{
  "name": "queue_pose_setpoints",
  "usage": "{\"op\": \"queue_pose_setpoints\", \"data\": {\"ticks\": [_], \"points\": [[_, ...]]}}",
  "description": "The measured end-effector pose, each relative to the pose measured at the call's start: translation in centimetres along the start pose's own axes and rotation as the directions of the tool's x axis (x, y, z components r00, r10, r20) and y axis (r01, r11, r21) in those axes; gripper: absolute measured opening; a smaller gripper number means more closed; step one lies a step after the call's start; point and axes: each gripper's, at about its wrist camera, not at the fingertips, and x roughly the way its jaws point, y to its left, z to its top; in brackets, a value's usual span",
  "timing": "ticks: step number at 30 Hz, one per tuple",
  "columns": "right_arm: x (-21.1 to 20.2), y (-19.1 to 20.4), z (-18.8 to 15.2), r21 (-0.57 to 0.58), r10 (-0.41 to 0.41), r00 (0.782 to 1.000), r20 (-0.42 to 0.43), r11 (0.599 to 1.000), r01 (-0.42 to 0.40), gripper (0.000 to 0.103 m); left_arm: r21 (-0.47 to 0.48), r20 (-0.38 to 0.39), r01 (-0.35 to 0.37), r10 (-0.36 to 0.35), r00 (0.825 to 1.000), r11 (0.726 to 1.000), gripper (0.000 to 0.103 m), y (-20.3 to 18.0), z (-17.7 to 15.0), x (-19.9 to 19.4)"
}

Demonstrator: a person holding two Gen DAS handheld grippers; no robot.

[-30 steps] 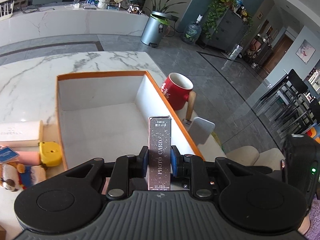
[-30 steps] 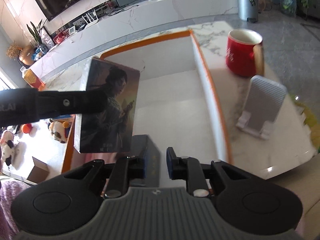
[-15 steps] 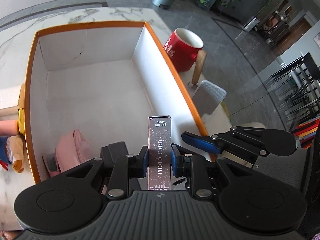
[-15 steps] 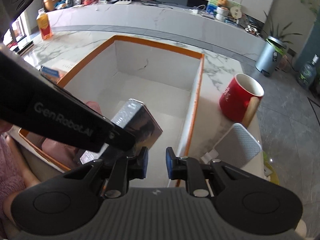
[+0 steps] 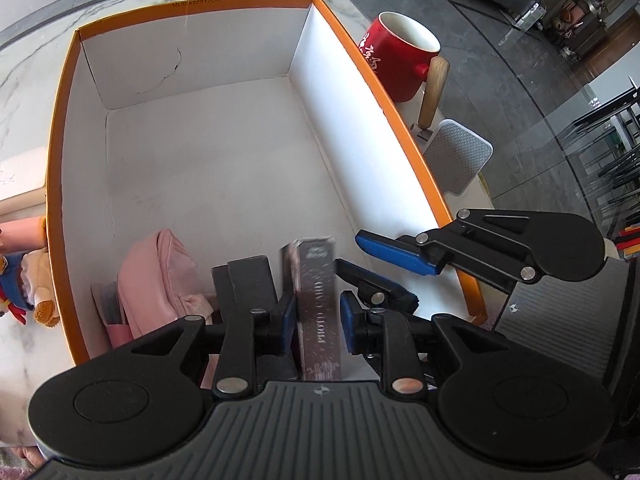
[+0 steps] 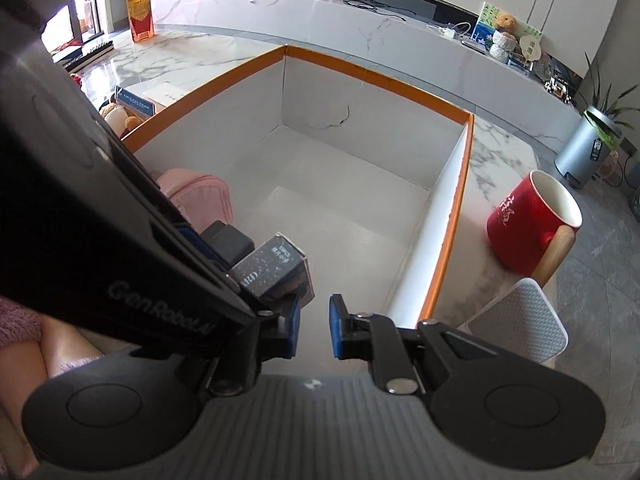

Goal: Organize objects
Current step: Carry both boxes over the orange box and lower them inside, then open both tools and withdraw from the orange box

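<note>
My left gripper [image 5: 318,322] is shut on a grey "PHOTO CARD" box [image 5: 320,304], held low at the near end inside the orange-rimmed white box [image 5: 384,108]. The card box also shows in the right wrist view [image 6: 272,268], beside a dark block [image 6: 228,240]. A pink pouch [image 5: 160,280] and a dark block [image 5: 248,284] lie in the box's near left corner. My right gripper [image 6: 314,330] is open and empty, just right of the left one; it also shows in the left wrist view [image 5: 380,264].
A red mug [image 5: 400,60] with a wooden handle and a white mesh phone stand [image 5: 456,156] sit right of the box on the marble table [image 6: 192,56]. Plush toys [image 5: 24,284] lie left of it. An orange-drink bottle [image 6: 140,10] stands far back.
My left gripper has lowered the photo card box from above the rim down into the box's near end. My right gripper has moved in close beside it, over the box.
</note>
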Motion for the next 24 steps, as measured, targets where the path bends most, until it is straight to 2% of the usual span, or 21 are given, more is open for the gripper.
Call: {"op": "queue_pose_setpoints", "data": {"ticks": [7,10,16,20,24], "points": [[0.2,0.1,0.2,-0.029,-0.007,1.000,-0.008,1.000,0.007,0.020,-0.014,0.023,0.025,-0.025,0.999,1.000,0.029,0.6,0.0,-0.9],[0.1,0.2,0.2,-0.036,-0.005,1.000,-0.007,0.999,0.005,0.020,-0.002,0.070,0.041,-0.041,0.997,0.999,0.037,1.1,-0.4,-2.1],[-0.1,0.2,0.7,-0.133,0.014,1.000,-0.020,0.991,-0.016,0.020,0.007,0.198,0.057,-0.057,0.979,0.998,0.038,2.9,-1.0,-6.0],[-0.1,0.3,1.3,-0.238,0.029,0.997,-0.069,0.970,-0.045,0.020,-0.028,0.251,0.016,-0.009,0.968,0.999,0.038,4.4,-1.6,-7.7],[1.0,0.2,2.3,-0.327,0.032,0.987,-0.159,0.941,-0.083,0.019,-0.073,0.273,0.019,0.002,0.962,0.997,0.038,5.8,-2.4,-8.8]]}}
